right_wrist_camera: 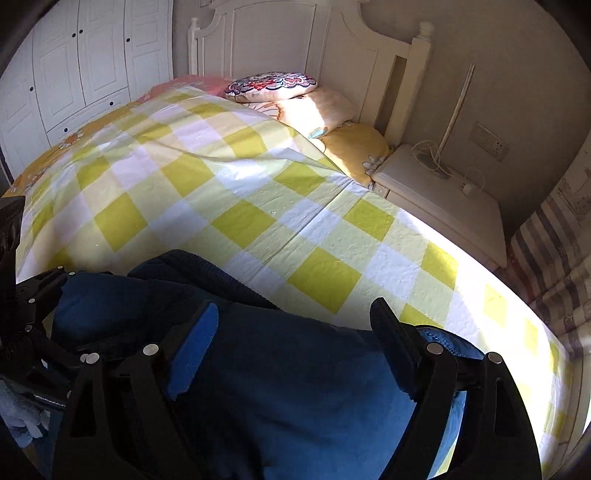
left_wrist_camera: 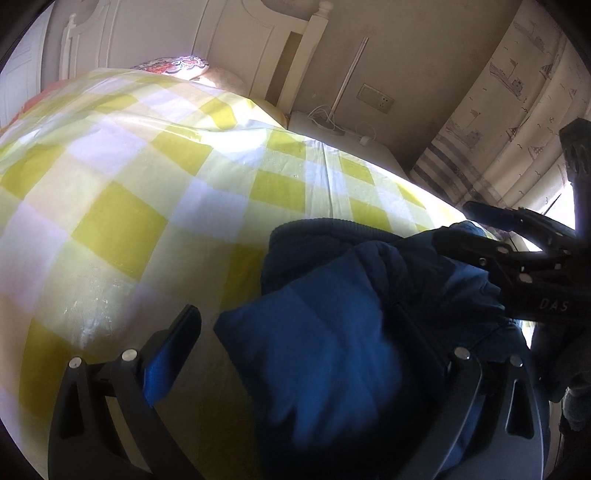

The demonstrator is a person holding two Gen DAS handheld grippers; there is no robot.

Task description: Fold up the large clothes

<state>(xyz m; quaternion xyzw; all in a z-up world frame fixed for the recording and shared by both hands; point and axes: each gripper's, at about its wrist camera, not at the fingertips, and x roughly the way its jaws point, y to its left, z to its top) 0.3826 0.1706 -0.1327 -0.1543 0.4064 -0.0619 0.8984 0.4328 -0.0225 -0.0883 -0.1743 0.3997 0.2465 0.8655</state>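
Observation:
A dark blue padded jacket (left_wrist_camera: 325, 354) lies bunched on a bed under a yellow-and-white checked cover (left_wrist_camera: 147, 192), near its front right corner. My left gripper (left_wrist_camera: 314, 328) straddles the jacket's left part with its jaws wide. Its left blue pad (left_wrist_camera: 166, 362) stands apart from the cloth, and fabric hides the right fingertip. In the right wrist view, my right gripper (right_wrist_camera: 293, 306) hangs open over the jacket (right_wrist_camera: 295, 391). Both pads are clear of the cloth, and the ribbed hem (right_wrist_camera: 207, 266) lies just beyond. In the left wrist view, the right gripper (left_wrist_camera: 454, 223) sits at the jacket's right side.
The checked cover (right_wrist_camera: 258, 206) stretches away to pillows (right_wrist_camera: 273, 86) and a white headboard (right_wrist_camera: 280, 33). A white nightstand (right_wrist_camera: 443, 199) with a lamp and cables stands past the bed's right edge. A patterned curtain (left_wrist_camera: 498, 129) hangs at right, and a white wardrobe (right_wrist_camera: 74, 66) at far left.

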